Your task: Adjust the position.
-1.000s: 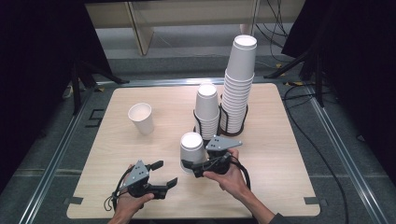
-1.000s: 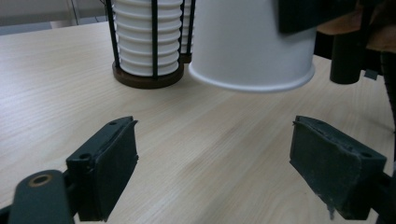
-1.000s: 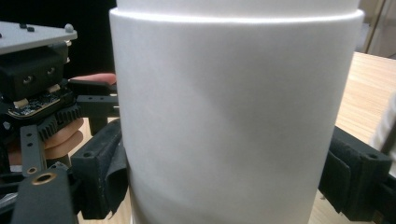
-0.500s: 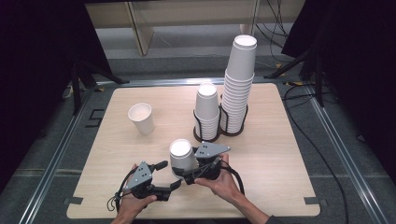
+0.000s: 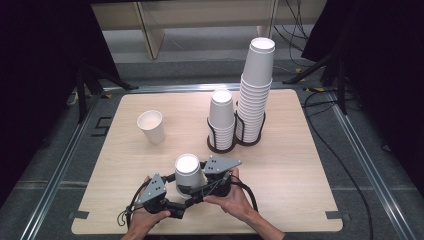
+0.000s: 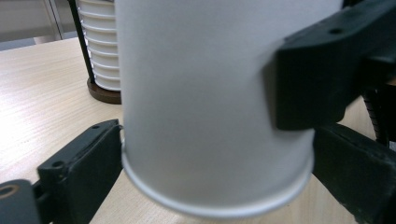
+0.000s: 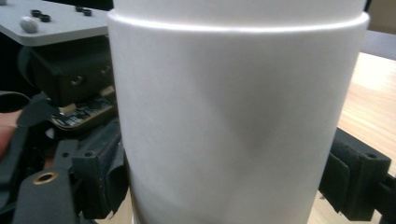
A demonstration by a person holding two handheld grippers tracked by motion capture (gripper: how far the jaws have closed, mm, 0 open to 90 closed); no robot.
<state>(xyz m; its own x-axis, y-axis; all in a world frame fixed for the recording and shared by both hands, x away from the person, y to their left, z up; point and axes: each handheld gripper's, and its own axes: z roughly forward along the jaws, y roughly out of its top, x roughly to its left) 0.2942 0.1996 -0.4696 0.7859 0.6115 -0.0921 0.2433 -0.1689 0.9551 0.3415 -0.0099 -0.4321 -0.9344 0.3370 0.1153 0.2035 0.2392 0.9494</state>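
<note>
So the upside-down paper cup (image 5: 188, 170) sits low in the middle of the frame, pinched by the right hand-held gripper (image 5: 196, 189), with the left hand-held gripper (image 5: 181, 199) just opened wide around its rim, both cup stacks (image 5: 255, 90) farther back on the counter (image 5: 300, 165).

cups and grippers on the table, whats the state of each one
held cup: upside down, between both grippers
right gripper: jaws shut on held cup
left gripper: jaws just opened, around held cup
lone cup: upright, empty
short stack: in holder
tall stack: in holder
</note>
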